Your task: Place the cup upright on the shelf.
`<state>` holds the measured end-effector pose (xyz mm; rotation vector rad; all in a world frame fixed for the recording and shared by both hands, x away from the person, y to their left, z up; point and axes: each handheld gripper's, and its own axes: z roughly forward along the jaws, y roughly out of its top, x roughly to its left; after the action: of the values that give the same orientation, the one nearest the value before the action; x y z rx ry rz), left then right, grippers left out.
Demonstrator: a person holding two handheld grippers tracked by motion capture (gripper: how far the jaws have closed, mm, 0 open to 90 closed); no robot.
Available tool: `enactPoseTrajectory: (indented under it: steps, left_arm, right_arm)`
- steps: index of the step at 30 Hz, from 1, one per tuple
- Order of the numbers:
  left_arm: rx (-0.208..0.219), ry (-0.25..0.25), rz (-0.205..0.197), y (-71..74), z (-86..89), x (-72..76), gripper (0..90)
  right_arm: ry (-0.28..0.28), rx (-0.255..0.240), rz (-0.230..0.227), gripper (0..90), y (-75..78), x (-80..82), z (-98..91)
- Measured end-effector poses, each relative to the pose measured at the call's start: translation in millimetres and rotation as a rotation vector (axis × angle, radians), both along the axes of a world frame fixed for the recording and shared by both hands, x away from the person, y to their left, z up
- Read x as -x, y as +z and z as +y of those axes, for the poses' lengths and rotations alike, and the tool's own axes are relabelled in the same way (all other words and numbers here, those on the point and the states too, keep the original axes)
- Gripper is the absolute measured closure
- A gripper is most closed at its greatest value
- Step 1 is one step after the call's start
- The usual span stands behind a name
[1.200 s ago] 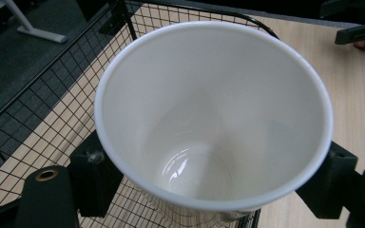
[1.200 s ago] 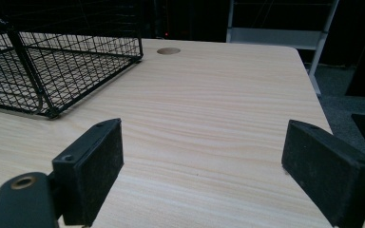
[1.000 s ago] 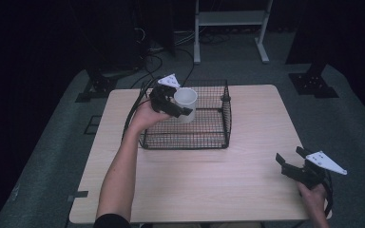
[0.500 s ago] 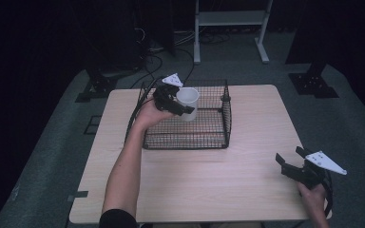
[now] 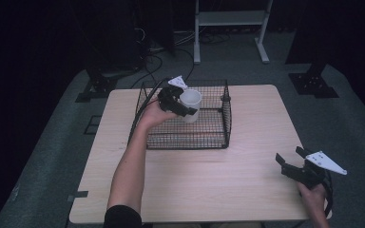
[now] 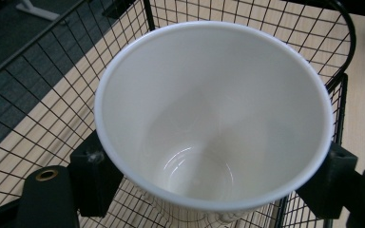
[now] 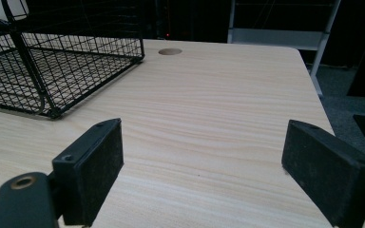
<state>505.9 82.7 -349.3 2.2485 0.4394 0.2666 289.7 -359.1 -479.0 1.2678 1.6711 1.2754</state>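
In the high view, a black wire basket (image 5: 185, 137) stands on the far half of a light wooden table (image 5: 209, 175). The left gripper (image 5: 183, 107) is held above the basket's left rear part, its jaws clamped on a white cup (image 5: 190, 104) that hangs upright over the basket's interior, clear of the mesh floor. The person's left forearm (image 5: 130, 166) reaches to it across the basket's left front corner. The right gripper (image 5: 292, 164) sits well apart from the basket, near the table's right front edge, with its jaws spread and nothing between them.

In the left gripper view, the cup (image 6: 214, 114) is seen from above, its empty mouth wide open; one jaw presses against each side of its wall just under the rim. The basket's mesh (image 6: 38, 95) lies below and behind the cup.

In the right gripper view, the two black jaws stand far apart over bare table (image 7: 209, 118), holding nothing. The basket (image 7: 62, 61) stands ahead and to the left of them, one corner nearest.
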Motion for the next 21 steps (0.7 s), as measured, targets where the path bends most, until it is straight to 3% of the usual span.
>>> enactPoseTrajectory:
  steps: [21]
  left_arm:
    - [-0.036,0.015,0.05,-22.6,-2.7,-8.7,21.3]
  right_arm:
    - [0.001,-0.002,-0.001,12.9,0.0,0.1,-0.2]
